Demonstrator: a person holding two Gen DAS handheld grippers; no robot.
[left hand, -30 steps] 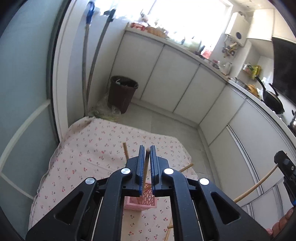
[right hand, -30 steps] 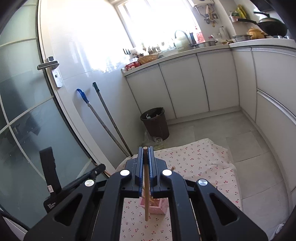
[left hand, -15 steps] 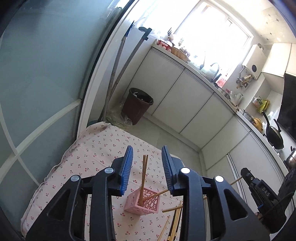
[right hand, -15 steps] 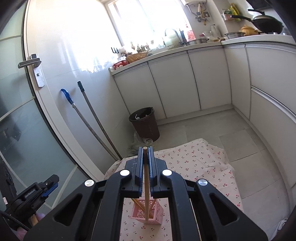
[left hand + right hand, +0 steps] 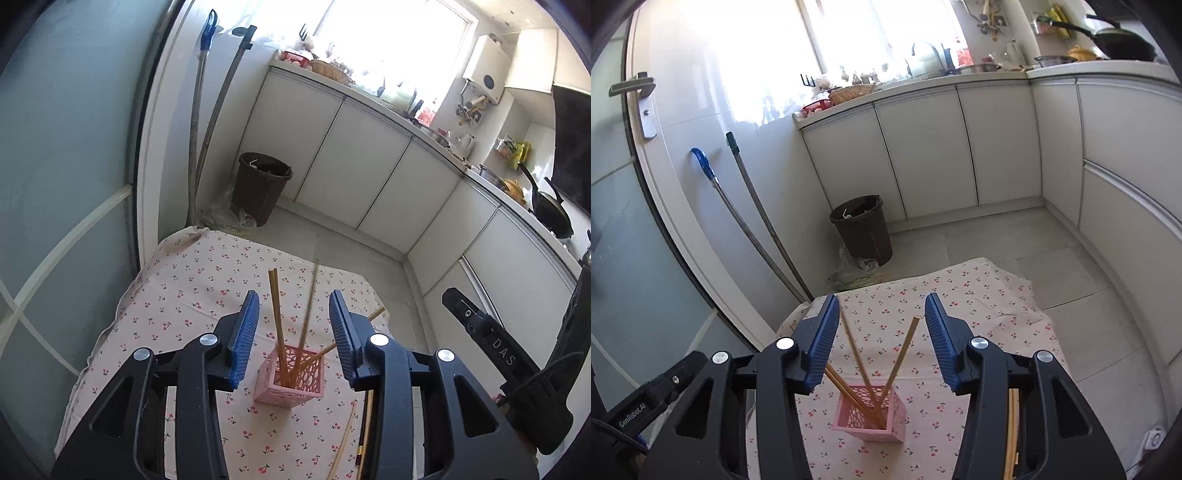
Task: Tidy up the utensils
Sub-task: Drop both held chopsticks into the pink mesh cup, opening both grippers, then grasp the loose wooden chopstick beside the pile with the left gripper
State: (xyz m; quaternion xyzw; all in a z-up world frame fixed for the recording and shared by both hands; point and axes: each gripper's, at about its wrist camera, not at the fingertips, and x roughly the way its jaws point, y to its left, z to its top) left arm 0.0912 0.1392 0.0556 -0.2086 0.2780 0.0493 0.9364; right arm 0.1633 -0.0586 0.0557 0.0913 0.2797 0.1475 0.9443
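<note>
Chopsticks released into pink holder; both hand-held grippers opening, nothing clamped.
Pink lattice holder [image 5: 871, 413] is seen just below the right hand-held gripper [image 5: 882, 339] and the left hand-held gripper [image 5: 293, 332]; leaning chopsticks [image 5: 905, 350] could be snagged on withdrawal, tipping the light holder.

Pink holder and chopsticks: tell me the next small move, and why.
Probably lift both grippers clear, then send the right gripper to the loose chopsticks on the cloth. Both jaws are opening, gripping nothing; several chopsticks stand in the pink holder, others lie beside it.
</note>
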